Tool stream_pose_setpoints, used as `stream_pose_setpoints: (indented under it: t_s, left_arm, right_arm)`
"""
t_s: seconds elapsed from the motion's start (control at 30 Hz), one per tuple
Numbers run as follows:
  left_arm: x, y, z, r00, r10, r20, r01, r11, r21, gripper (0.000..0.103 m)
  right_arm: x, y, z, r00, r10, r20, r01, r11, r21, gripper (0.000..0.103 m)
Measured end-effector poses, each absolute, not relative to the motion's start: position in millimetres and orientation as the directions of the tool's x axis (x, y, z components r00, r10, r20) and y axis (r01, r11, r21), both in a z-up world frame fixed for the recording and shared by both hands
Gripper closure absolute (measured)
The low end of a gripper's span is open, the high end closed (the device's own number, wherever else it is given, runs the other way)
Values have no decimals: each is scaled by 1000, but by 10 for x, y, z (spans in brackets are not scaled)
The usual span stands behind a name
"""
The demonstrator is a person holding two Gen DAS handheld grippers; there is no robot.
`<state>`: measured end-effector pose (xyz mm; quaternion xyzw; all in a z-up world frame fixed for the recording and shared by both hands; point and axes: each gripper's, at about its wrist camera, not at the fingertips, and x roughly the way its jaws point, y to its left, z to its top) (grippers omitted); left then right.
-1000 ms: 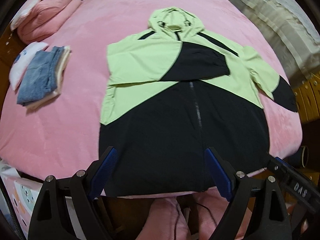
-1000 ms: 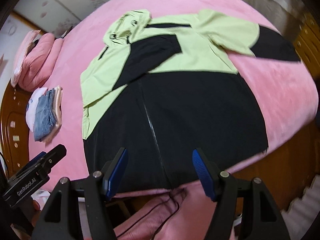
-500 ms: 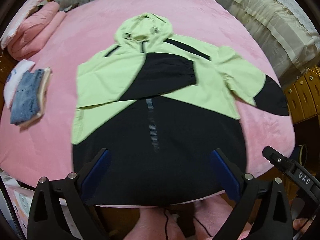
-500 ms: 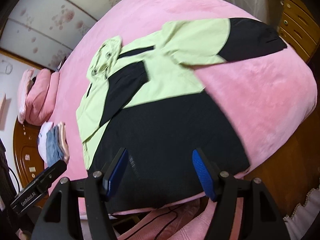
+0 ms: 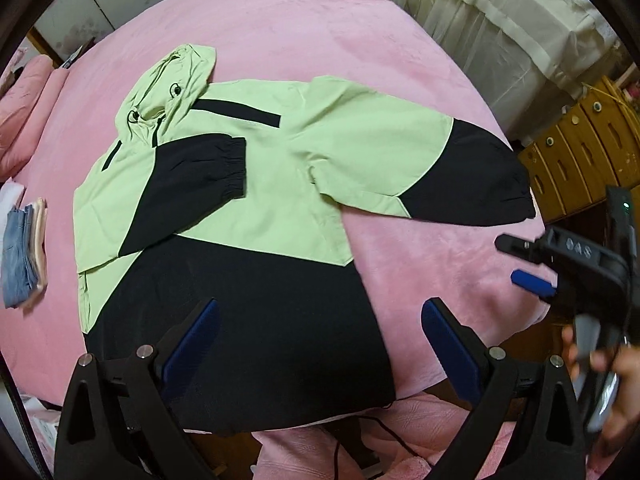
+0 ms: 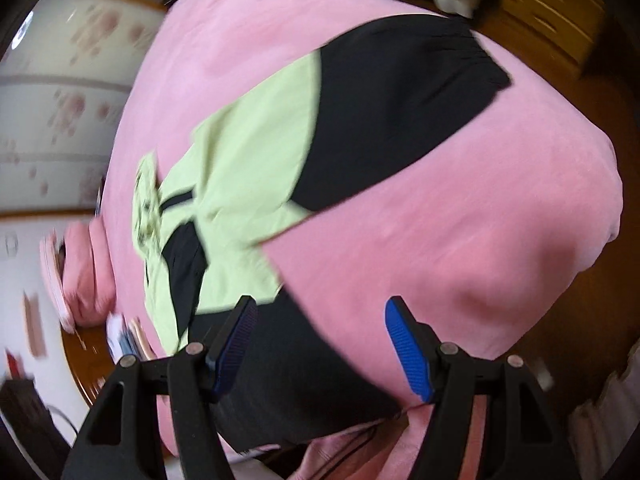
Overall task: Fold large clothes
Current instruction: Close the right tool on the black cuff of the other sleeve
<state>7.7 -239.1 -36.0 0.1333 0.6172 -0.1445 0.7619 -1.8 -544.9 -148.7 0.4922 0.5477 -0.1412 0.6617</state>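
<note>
Left gripper (image 5: 318,346), blue-padded black jaws spread wide with nothing between them, hangs over the black hem of the lime-green and black hooded zip jacket (image 5: 240,216) lying flat on the pink velour bed (image 5: 320,20). Right gripper (image 6: 320,344), jaws parted and empty, hovers by the bed's near edge; its housing lettering is blurred, unreadable. Beyond: one sleeve folded across the chest, the other outstretched; folded blue denim stack (image 5: 18,256) at the far side.

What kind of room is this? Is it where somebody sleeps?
Most likely a bedroom. A big bed with a pink cover fills the view, with pink bedding rolled up at its far end. A green and black hooded jacket lies spread on it, beside a small stack of folded clothes.
</note>
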Motion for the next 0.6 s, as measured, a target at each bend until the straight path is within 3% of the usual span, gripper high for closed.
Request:
stream_pose_setpoints:
  t_s: [0.23,0.37,0.53,0.6]
  left_arm:
    - [215,-2513,-555,111,50,-993,314,946,82,4]
    - [281,-2426,-661,61,100,-993,246,963,112,4]
    - [311,-2362,-826,1,144,-990,198,970,141,4]
    - [299,-2352,-870,-13,155,-988,193,970,150,4]
  right_arm:
    - [213,-6185,-1989,310,317,-896,776,461,431,36]
    - [328,-6522,-2260,266,228,-937,797,495,346,36]
    - [332,-6847,-2470,345,196,-918,827,398,396,37]
    - [336,-6916,-2517,352,186,-917,836,379,397,50]
